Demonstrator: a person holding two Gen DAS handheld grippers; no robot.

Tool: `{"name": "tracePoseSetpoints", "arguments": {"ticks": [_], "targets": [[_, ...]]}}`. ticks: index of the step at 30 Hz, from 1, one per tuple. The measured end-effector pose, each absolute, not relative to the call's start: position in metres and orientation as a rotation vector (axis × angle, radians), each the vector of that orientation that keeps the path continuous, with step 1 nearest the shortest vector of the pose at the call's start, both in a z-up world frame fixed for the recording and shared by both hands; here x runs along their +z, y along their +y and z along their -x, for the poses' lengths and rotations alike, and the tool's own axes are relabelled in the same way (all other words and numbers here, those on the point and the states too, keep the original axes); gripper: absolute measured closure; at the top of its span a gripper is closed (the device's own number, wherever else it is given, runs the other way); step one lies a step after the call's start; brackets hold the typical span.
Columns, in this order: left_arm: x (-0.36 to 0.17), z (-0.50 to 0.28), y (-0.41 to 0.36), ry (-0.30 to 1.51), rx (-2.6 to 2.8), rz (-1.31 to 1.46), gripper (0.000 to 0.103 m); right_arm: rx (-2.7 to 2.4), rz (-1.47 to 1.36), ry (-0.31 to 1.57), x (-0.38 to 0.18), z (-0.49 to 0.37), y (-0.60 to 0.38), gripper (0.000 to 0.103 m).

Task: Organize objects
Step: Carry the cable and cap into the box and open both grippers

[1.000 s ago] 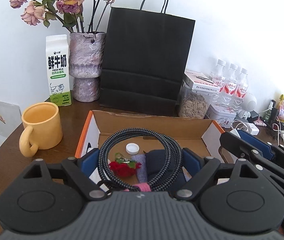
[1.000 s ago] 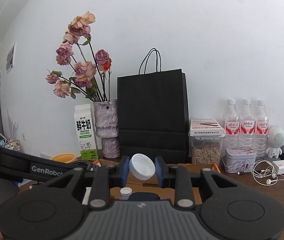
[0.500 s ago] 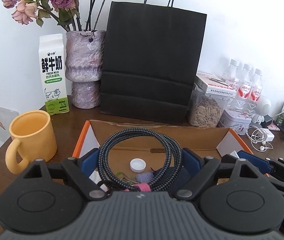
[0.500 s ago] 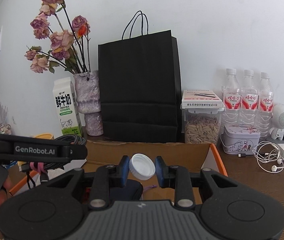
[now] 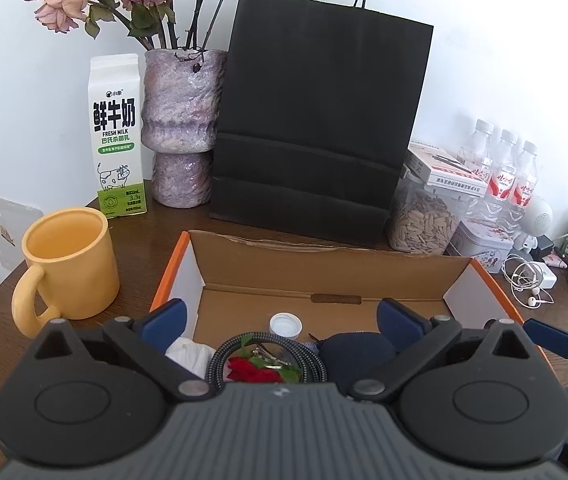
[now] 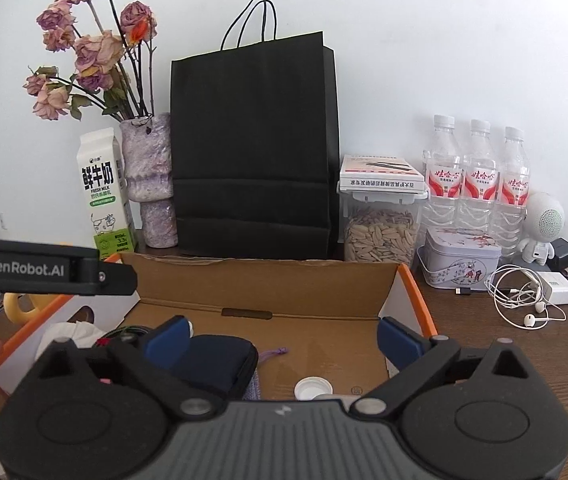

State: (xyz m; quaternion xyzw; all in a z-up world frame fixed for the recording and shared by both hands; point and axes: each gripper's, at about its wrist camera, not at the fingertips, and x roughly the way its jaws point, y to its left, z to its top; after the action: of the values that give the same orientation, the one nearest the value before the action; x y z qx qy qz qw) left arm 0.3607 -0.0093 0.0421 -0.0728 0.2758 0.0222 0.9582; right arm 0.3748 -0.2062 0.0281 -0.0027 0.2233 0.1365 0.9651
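Note:
An open cardboard box (image 5: 324, 268) with orange edges sits on the brown desk. In it lie a coiled braided cable (image 5: 244, 344), a red rose (image 5: 252, 370), a dark blue pouch (image 5: 356, 354), a white tissue (image 5: 186, 354) and a white bottle cap (image 5: 285, 325). My left gripper (image 5: 282, 322) is open and empty above the box's near side. My right gripper (image 6: 284, 338) is open and empty over the box (image 6: 268, 280); a white cap (image 6: 313, 388) lies on the box floor below it, beside the pouch (image 6: 212, 360).
A yellow mug (image 5: 70, 264) stands left of the box. Behind it stand a milk carton (image 5: 116, 136), a purple vase with dried roses (image 5: 182, 128) and a black paper bag (image 5: 316, 120). A seed jar (image 6: 382, 228), water bottles (image 6: 478, 184), a tin (image 6: 460, 258) and earphones (image 6: 524, 300) are to the right.
Both grippers have opened. The left let go of the coiled cable, which now lies in the box. The right let go of the white cap, which now lies on the box floor.

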Motion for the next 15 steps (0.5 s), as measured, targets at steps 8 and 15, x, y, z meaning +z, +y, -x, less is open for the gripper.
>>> {"name": "tracePoseSetpoints", "arguments": {"ticks": [8, 15], "targets": [[0.047, -0.354, -0.010, 0.545, 0.047, 0.145, 0.000, 0.274, 0.000, 0.439, 0.034, -0.370, -0.207, 0.001], [0.054, -0.337, -0.012, 0.538, 0.043, 0.138, 0.000, 0.273, -0.006, 0.409, 0.043, -0.355, -0.210, 0.000]]}}
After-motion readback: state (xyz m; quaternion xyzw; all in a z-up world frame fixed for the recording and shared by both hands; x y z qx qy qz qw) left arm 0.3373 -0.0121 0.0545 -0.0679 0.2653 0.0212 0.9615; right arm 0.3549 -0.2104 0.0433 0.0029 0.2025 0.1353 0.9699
